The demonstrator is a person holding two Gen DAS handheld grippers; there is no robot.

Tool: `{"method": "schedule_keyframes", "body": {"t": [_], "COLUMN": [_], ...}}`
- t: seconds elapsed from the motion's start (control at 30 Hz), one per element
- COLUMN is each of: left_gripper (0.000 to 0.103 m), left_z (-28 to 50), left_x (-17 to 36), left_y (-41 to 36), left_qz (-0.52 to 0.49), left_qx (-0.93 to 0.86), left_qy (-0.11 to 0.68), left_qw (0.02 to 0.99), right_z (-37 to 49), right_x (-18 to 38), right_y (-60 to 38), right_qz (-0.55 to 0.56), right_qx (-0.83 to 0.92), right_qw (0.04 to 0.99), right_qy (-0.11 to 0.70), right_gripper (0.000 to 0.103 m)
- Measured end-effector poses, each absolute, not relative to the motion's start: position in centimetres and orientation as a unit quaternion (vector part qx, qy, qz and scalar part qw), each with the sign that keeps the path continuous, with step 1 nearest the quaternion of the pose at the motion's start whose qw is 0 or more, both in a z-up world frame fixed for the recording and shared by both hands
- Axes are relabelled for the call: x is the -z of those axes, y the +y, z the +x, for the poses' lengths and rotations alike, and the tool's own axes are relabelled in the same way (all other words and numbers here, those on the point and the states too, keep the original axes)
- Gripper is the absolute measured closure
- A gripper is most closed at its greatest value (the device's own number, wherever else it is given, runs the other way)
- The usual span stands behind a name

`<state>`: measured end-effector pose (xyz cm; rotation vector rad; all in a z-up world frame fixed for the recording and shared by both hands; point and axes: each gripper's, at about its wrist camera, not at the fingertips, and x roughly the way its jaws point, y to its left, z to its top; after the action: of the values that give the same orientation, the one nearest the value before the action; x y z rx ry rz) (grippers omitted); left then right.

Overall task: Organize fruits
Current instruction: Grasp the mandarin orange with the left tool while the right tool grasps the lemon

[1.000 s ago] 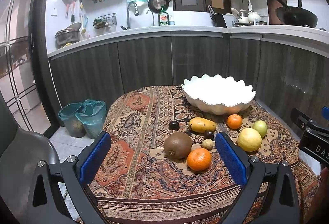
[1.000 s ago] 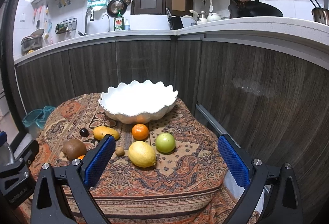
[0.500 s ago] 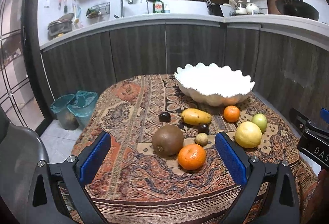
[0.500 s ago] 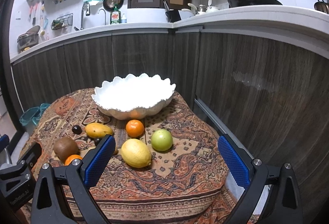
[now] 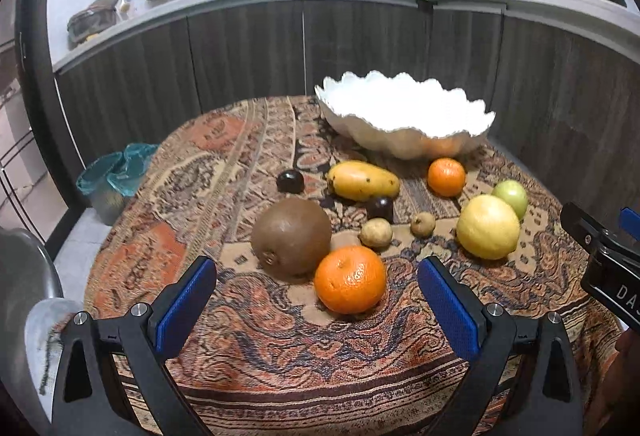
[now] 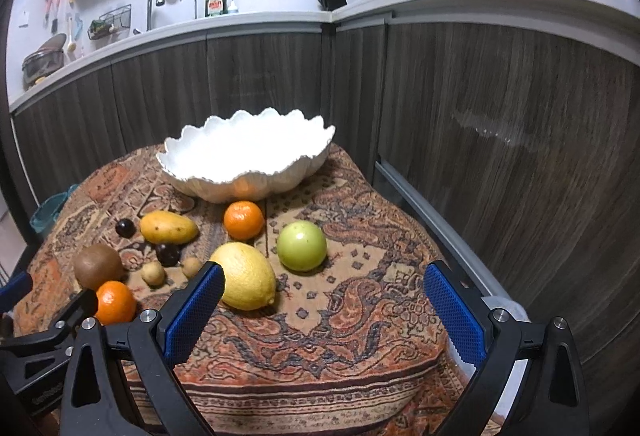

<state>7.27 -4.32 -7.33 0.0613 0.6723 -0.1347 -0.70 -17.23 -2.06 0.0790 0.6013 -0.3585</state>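
Left gripper (image 5: 318,306) jaws wide, holding nothing; near orange (image 5: 350,278) just ahead between the fingers, touching the kiwi (image 5: 292,234). Right gripper (image 6: 320,306) also spread, empty (lemon (image 6: 244,275) beside its left finger). Bowl (image 6: 248,155) farthest back, on the patterned cloth (image 6: 340,324).

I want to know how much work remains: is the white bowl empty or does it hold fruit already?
Empty as far as visible: the white bowl shows only white inside, and the fruits lie on the cloth. Its deepest bottom is hidden.

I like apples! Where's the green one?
In the right wrist view the round green apple sits on the patterned tablecloth, right of the big yellow lemon, near the far orange.
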Motion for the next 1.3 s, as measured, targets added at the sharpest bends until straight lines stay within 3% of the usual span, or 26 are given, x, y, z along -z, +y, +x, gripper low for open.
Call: {"method": "schedule_keyframes", "body": {"t": [0.17, 0.43, 0.7, 0.8, 1.07, 1.2, 1.3], "left_gripper": [0.007, 0.029, 0.030, 0.037, 0.042, 0.056, 0.056], "left_z": [8.4, 10.1, 11.1, 11.5, 11.7, 11.6, 11.5], "left_x": [8.6, 10.8, 11.4, 11.7, 11.8, 11.8, 11.8], "left_y": [-4.8, -5.6, -5.8, -5.6, -5.7, -5.9, -6.0], "left_qz": [0.033, 0.034, 0.026, 0.020, 0.024, 0.027, 0.031], "left_qx": [0.069, 0.084, 0.086, 0.086, 0.089, 0.102, 0.103], "left_qy": [0.351, 0.396, 0.410, 0.418, 0.413, 0.410, 0.407], "left_qw": [0.933, 0.914, 0.908, 0.904, 0.906, 0.906, 0.907], "right_z": [0.3, 1.8, 2.9, 3.5, 6.3, 7.4, 7.9], "right_x": [3.3, 5.0, 5.6, 5.5, 6.6, 7.4, 7.8], "right_y": [-17.6, -18.0, -17.3, -17.0, -15.9, -15.6, -15.5], "right_qz": [0.041, 0.047, 0.041, 0.032, 0.033, 0.039, 0.042], "right_qx": [0.175, 0.172, 0.142, 0.135, 0.105, 0.093, 0.086], "right_qw": [0.934, 0.927, 0.928, 0.931, 0.928, 0.924, 0.921], "right_qy": [0.309, 0.329, 0.341, 0.338, 0.356, 0.368, 0.378], "right_gripper": [0.002, 0.002, 0.002, 0.002, 0.002, 0.003, 0.013]}}
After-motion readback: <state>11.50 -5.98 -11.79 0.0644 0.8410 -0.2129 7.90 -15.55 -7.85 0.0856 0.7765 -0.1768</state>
